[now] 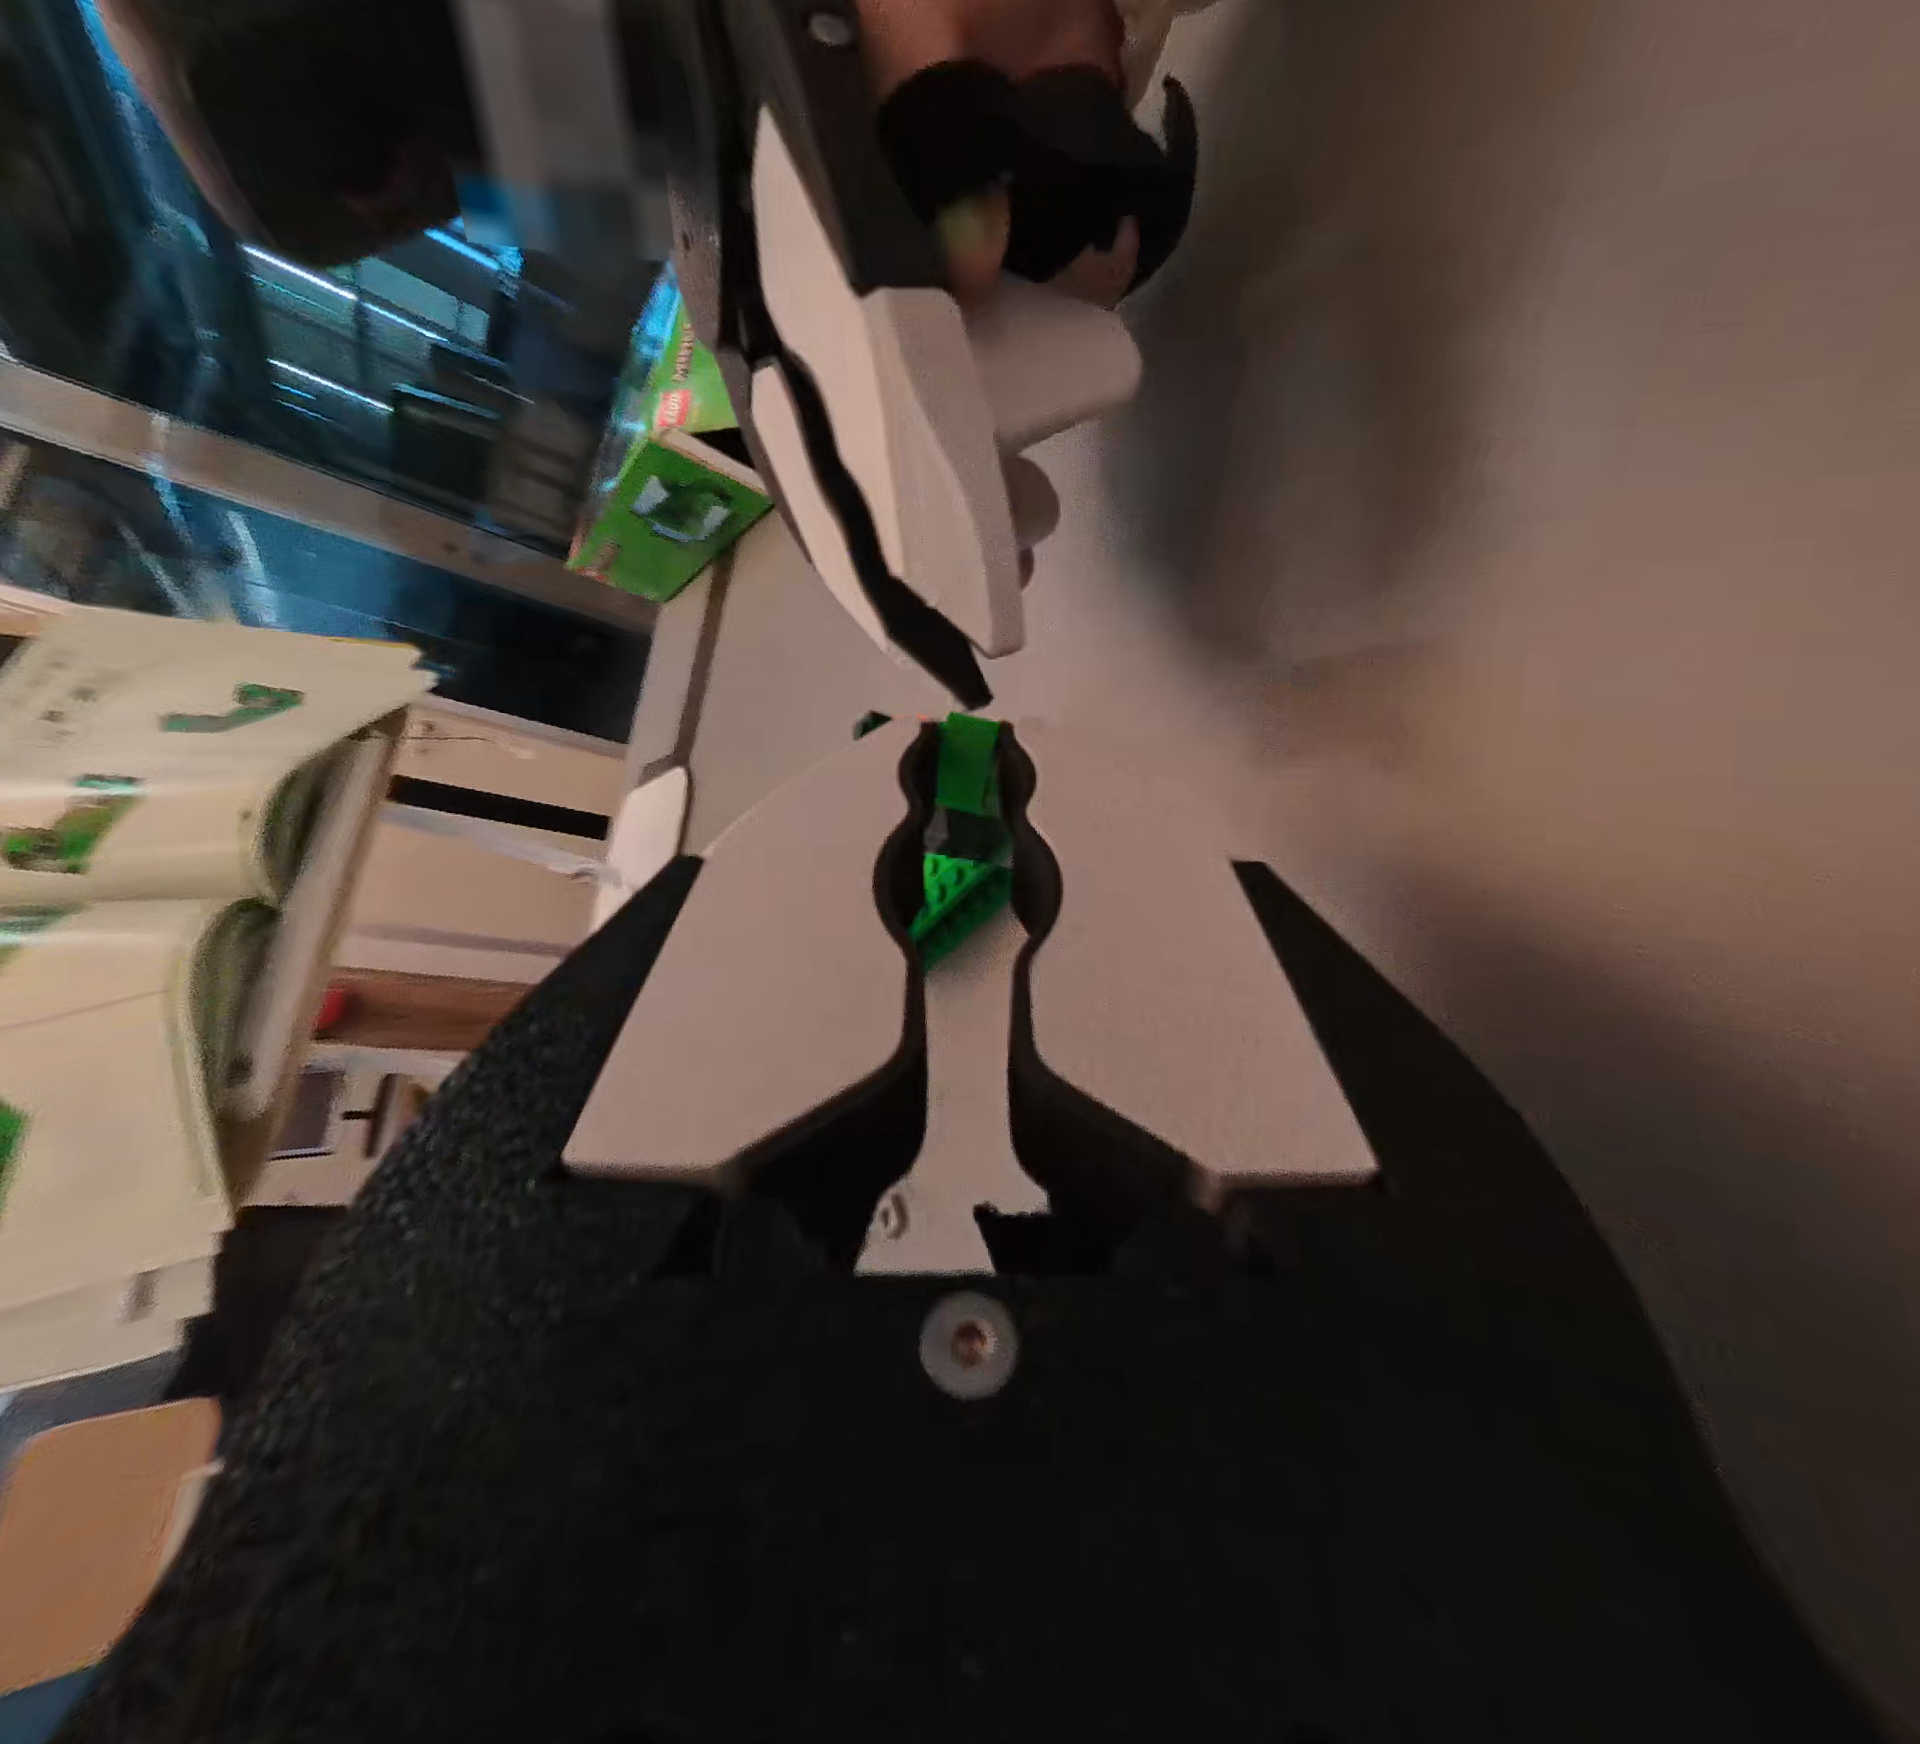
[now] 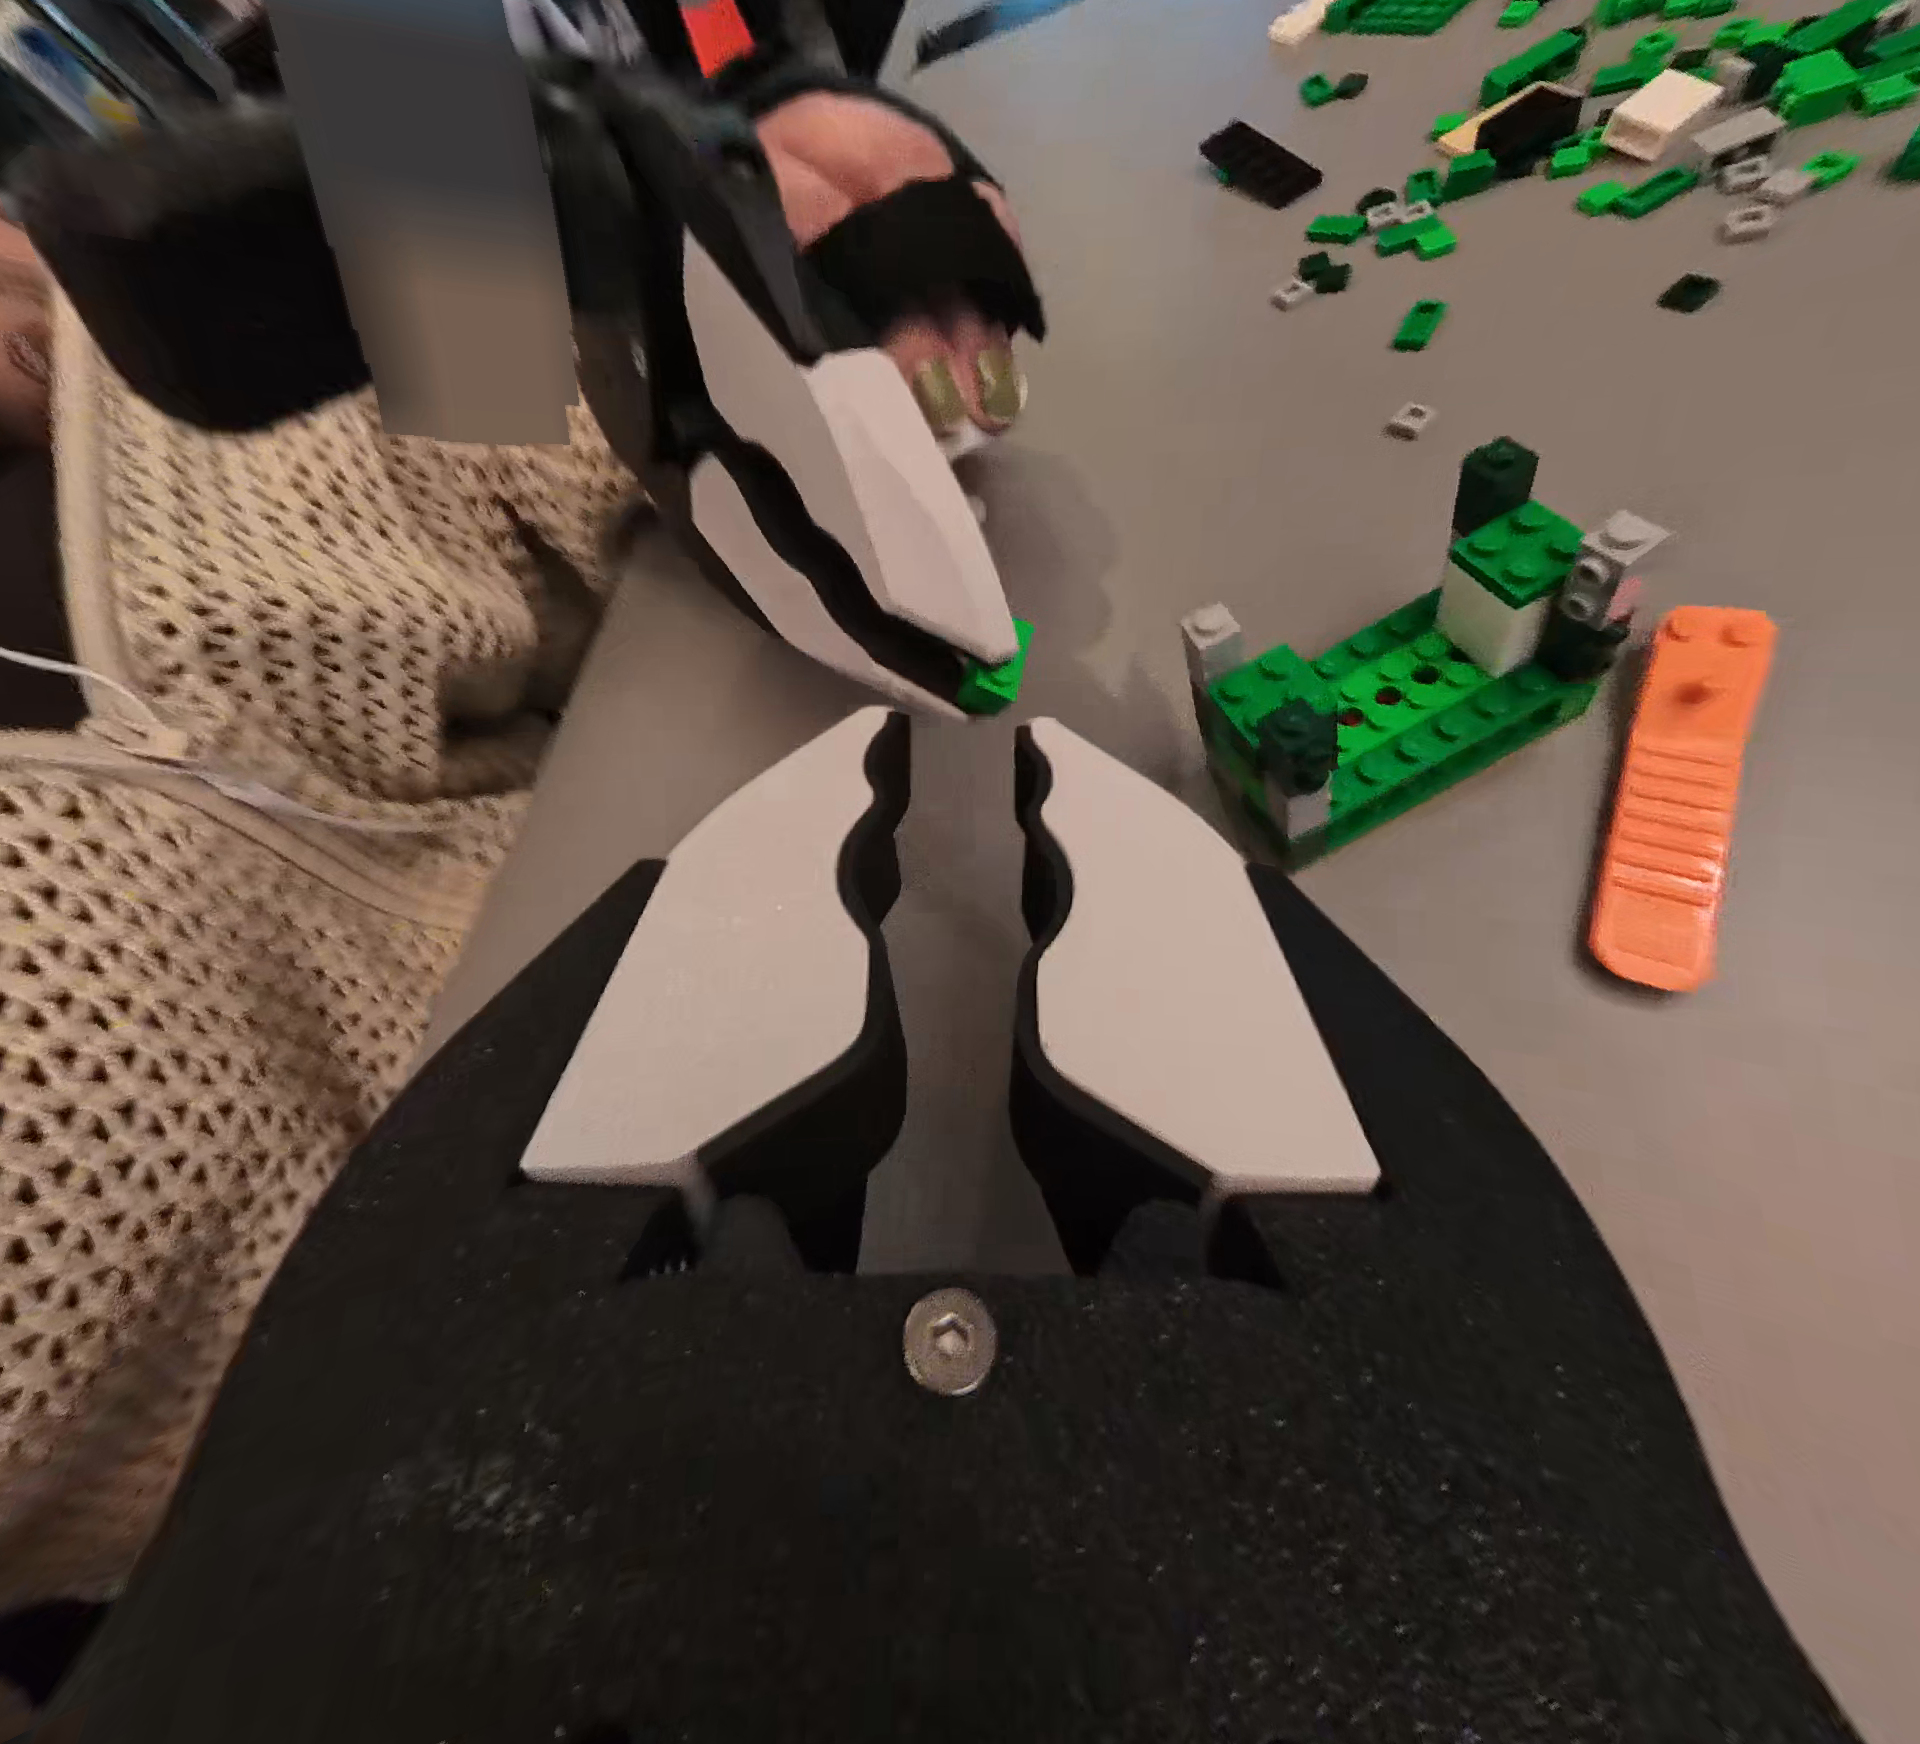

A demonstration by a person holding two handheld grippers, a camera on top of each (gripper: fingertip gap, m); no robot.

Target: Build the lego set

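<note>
The build (image 2: pixel 1423 686) is only begun, by my reading. A green base plate sits on the grey table (image 2: pixel 1351 1279), carrying a white block topped with green and dark pieces, plus grey bricks at two corners. Most of the set lies unused: a loose pile (image 2: pixel 1662 84) of green, black, white and grey parts spreads at about 1 o'clock in the right wrist view, well apart from the build. An orange separator (image 2: pixel 1683 790) lies just beside the build, at its 3 o'clock. In the left wrist view an open booklet (image 1: pixel 156 863) stands at 9 o'clock and a green box (image 1: pixel 665 520) near 11 o'clock.

The left gripper (image 1: pixel 966 738) is closed on a small green piece (image 1: pixel 961 821), which is pinched between its fingertips; in the right wrist view the same piece shows at the tips, above the table and near the build's 9 o'clock side.

The right gripper (image 2: pixel 961 738) has its fingers parted by a narrow gap and holds nothing. Its tips point at the green piece, which sits at 12 o'clock just beyond them, close but apart. A handover or regrip looks likely, and then seating the piece on the build.
</note>
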